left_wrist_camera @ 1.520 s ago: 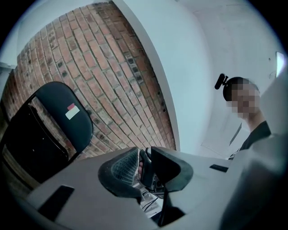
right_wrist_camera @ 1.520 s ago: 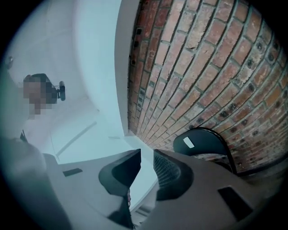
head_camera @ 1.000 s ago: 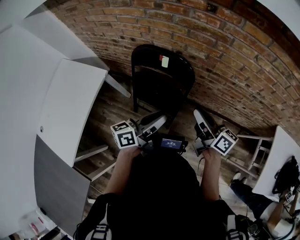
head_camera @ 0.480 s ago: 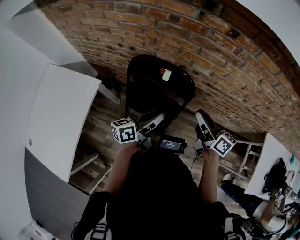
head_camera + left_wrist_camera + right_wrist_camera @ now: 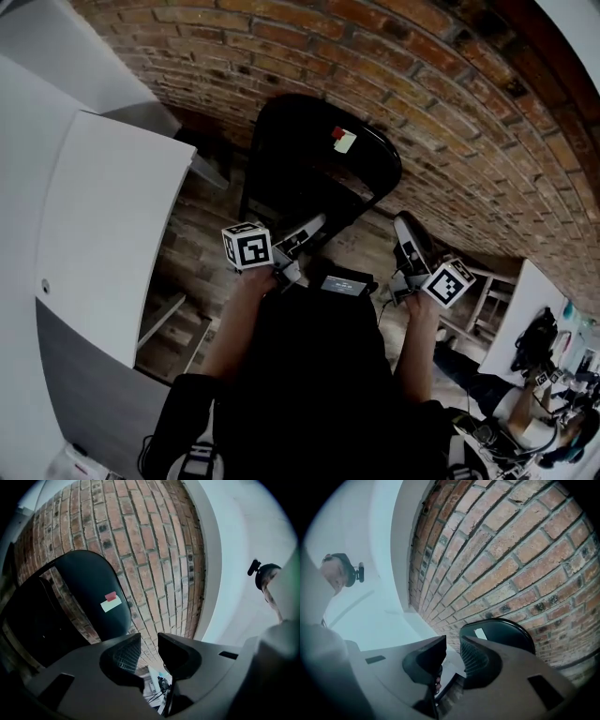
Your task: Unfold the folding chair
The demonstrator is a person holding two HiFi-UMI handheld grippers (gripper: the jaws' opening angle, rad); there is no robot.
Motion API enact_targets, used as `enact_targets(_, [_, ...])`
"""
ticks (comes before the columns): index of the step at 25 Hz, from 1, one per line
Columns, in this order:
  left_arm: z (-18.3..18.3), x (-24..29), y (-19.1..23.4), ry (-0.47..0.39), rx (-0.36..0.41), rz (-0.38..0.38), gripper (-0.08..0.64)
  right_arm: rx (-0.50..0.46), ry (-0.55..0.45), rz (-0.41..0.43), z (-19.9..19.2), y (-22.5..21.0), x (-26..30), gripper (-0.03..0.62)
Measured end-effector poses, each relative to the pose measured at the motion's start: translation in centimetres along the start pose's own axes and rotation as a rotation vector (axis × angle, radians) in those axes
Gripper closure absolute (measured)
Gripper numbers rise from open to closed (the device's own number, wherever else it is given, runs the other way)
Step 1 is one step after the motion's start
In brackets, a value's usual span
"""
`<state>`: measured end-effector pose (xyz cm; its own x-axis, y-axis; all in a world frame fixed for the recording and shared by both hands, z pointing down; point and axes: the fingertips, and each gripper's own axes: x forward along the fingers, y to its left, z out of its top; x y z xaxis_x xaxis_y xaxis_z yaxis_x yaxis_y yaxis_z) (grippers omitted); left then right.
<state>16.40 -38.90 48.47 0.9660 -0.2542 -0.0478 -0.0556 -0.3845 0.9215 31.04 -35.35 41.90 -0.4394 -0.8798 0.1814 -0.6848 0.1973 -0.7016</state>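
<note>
The black folding chair (image 5: pixel 314 178) stands folded against the brick wall, a red-and-white sticker (image 5: pixel 343 140) on its backrest. My left gripper (image 5: pixel 317 224) points level at the chair's lower part, a short way off it. Its jaws stand slightly apart with nothing between them. In the left gripper view the backrest (image 5: pixel 91 592) fills the left side, beyond the left gripper (image 5: pixel 149 644). My right gripper (image 5: pixel 405 225) hangs right of the chair, open by a narrow gap and empty. In the right gripper view the chair's rounded top (image 5: pixel 501 629) shows just past the right gripper (image 5: pixel 452 645).
A white table (image 5: pixel 103 216) stands at the left, close to the chair. The brick wall (image 5: pixel 450 103) runs behind. A white wooden frame (image 5: pixel 487 300) and a seated person (image 5: pixel 525 403) are at the lower right. The floor (image 5: pixel 202 244) is wooden planks.
Both grippers have moved forward toward the chair, the left one also sinking a little. The chair now looks closer and larger in the head view.
</note>
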Motion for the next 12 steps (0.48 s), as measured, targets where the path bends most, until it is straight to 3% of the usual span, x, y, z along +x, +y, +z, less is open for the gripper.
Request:
enact_targets(8, [0.3,1.1,2.7,-0.025,-0.026,0.022,0.453,-0.022,0.117,-0.027,-1.1,-3.6,2.5,0.476])
enact_targets(12, [-0.2,1.7,3.8,-0.043,-0.041,0.06,0.453,-0.085,0.185,-0.068,-1.0,-7.0,2.5,0.459])
